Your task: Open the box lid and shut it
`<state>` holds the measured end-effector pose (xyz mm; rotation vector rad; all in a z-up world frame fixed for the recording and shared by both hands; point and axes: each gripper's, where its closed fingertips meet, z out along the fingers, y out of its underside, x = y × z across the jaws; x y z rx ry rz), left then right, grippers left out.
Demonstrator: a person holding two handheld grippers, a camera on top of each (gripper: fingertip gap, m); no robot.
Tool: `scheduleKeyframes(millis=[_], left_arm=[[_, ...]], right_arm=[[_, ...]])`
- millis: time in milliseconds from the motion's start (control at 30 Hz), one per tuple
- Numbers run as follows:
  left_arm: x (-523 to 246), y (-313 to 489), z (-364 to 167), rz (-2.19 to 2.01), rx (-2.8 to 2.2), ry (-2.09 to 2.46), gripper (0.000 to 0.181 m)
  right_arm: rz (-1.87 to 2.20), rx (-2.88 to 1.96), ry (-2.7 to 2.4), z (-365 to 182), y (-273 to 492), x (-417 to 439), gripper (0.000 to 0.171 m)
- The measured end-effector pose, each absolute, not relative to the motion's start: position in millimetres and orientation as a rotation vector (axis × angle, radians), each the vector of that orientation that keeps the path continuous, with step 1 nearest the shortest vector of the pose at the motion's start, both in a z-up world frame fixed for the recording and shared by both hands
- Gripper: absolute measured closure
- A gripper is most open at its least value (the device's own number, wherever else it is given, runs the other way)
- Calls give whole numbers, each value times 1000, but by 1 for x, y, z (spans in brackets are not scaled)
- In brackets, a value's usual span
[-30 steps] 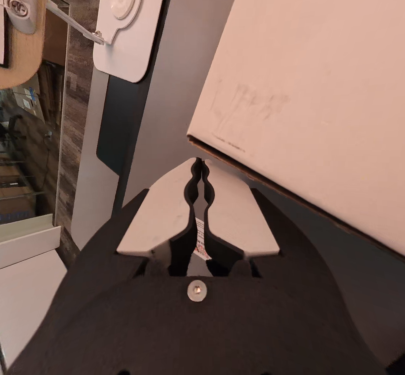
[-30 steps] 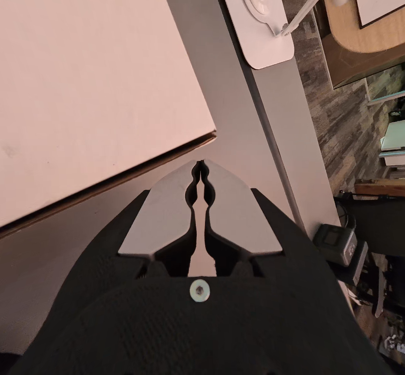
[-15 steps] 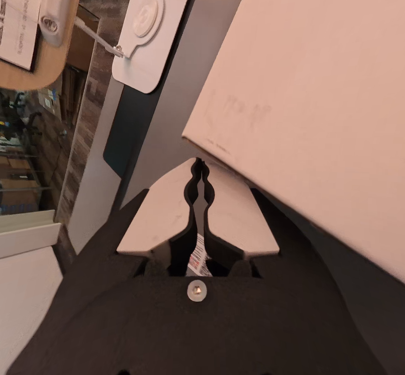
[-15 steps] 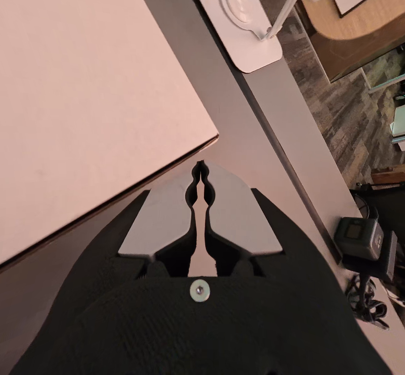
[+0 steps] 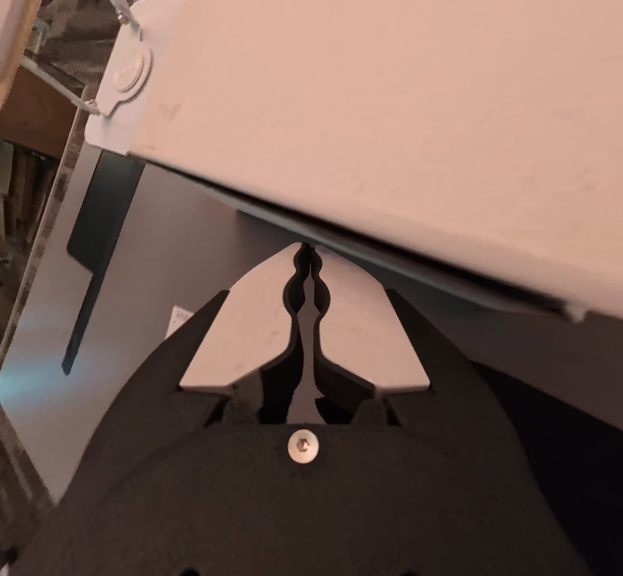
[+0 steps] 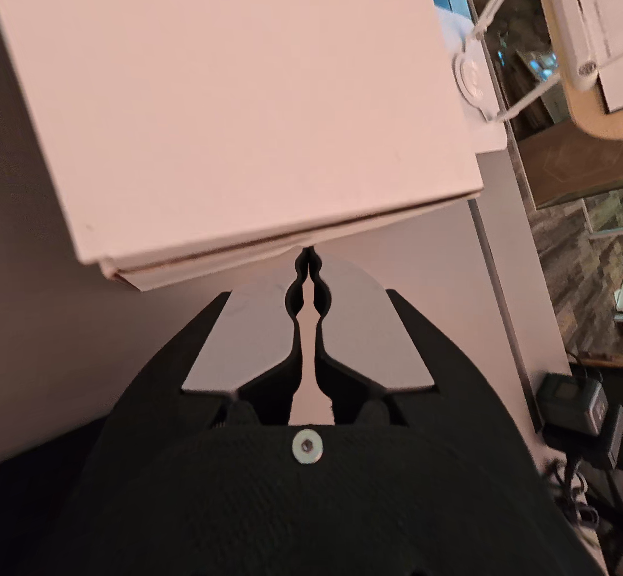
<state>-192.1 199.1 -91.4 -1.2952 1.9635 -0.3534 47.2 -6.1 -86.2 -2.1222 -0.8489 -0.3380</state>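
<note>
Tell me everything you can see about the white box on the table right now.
The box is pale, matte cardboard with a broad flat lid and a shallow base under it. A dark seam along the front edge shows the lid slightly lifted, not flush. It sits flat on the grey table. The left gripper and right gripper, both with fingers closed, have their tips at that seam; whether they touch it is unclear. Faint scuffs mark the lid.

Box lid (image 6: 236, 88) pinkish-white; tongs (image 6: 309, 249) black (grey-faced).
</note>
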Motion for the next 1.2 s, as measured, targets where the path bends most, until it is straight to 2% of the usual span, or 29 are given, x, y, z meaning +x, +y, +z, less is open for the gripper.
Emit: scheduleKeyframes(millis=[33, 200, 300, 367, 400, 433, 500, 600, 700, 833, 1067, 1200], left_arm=[[-189, 194, -91, -380, -1302, 1960, 181], [-207, 208, -87, -374, -1501, 1747, 179], [-232, 190, -65, -834, -1683, 1429, 172], [-249, 166, -43, -1193, -1702, 1251, 167], [-256, 157, -30, -1321, -1671, 1155, 154], [-262, 149, -20, -1399, -1626, 1083, 150], [-267, 137, -16, -1375, -1590, 1014, 135], [-256, 126, -31, -1210, -1602, 1028, 127], [-239, 121, -37, -1184, -1618, 1008, 129], [-231, 131, -50, -1069, -1663, 1008, 142], [-226, 126, -53, -1140, -1697, 1090, 162], [-228, 127, -55, -1011, -1704, 1194, 170]], right_arm=[[-332, -2117, -850, -85, -4, 42, 171], [-473, -2130, -630, -76, -17, 61, 171], [-590, -2025, -295, -54, -57, 80, 170], [-475, -1864, -60, -36, -84, 71, 168], [-373, -1771, 21, -28, -95, 61, 147], [-284, -1687, 88, -21, -105, 52, 133], [-144, -1577, 175, -15, -116, 35, 128], [-37, -1589, 161, -24, -104, 8, 127], [-54, -1674, 141, -43, -81, -4, 127], [-18, -1725, 152, -59, -59, -8, 129], [36, -1708, 166, -57, -51, -8, 138], [26, -1714, 162, -57, -52, -8, 142]])
